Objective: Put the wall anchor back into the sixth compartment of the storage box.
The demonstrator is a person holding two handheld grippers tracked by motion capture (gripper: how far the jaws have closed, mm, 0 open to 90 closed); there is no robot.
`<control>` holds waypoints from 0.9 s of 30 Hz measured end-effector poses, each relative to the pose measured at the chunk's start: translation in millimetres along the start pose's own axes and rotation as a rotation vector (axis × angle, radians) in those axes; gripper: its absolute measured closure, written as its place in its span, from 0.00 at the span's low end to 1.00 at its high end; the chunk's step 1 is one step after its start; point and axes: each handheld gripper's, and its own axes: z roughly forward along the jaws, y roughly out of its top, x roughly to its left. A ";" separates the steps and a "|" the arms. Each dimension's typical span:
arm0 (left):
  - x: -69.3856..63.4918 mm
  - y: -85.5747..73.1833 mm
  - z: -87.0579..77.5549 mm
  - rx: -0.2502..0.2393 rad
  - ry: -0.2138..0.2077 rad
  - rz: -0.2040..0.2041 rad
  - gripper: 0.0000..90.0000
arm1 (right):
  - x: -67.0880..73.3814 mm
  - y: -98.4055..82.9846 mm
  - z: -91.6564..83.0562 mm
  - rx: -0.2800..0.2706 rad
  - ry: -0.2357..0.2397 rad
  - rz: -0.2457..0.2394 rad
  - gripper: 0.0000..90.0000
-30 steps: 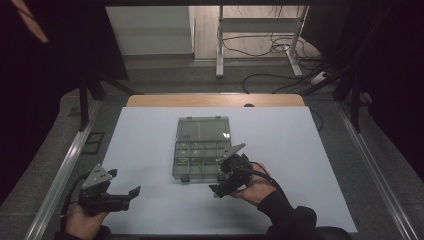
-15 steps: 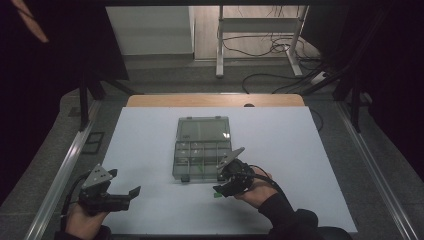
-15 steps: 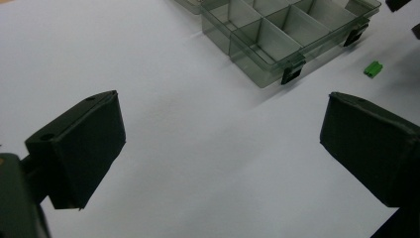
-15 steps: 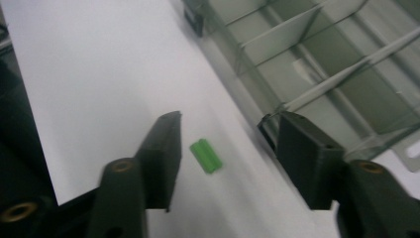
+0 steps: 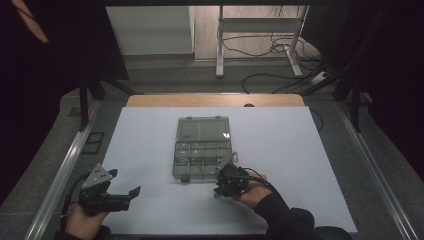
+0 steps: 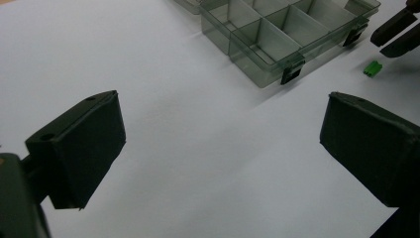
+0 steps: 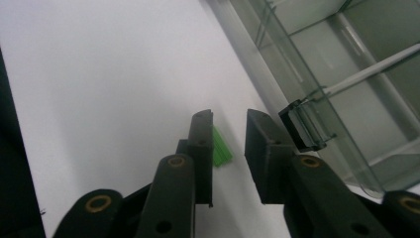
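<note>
Resting well left of the clear box (image 5: 204, 148) on the white table (image 5: 310, 165), the left gripper (image 6: 218, 148) keeps its jaws spread and idle. Just in front of the box's near edge, the right gripper (image 7: 229, 148) has just been closing around the green piece (image 7: 221, 148), pads not yet pressing. Center the piece between the jaws before squeezing, clear of the box's black latch (image 7: 302, 130).

Left gripper (image 5: 131, 193) fingers spread wide, right gripper (image 7: 229, 134) fingers just closing, narrow gap.

Dim room; white table (image 5: 150, 150); cables (image 5: 260, 47) on floor behind.
</note>
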 end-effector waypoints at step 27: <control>-0.1 0.0 0.0 -0.002 -0.002 0.003 0.05 | -1.4 0.6 17.3 0.043 0.016 -0.051 0.89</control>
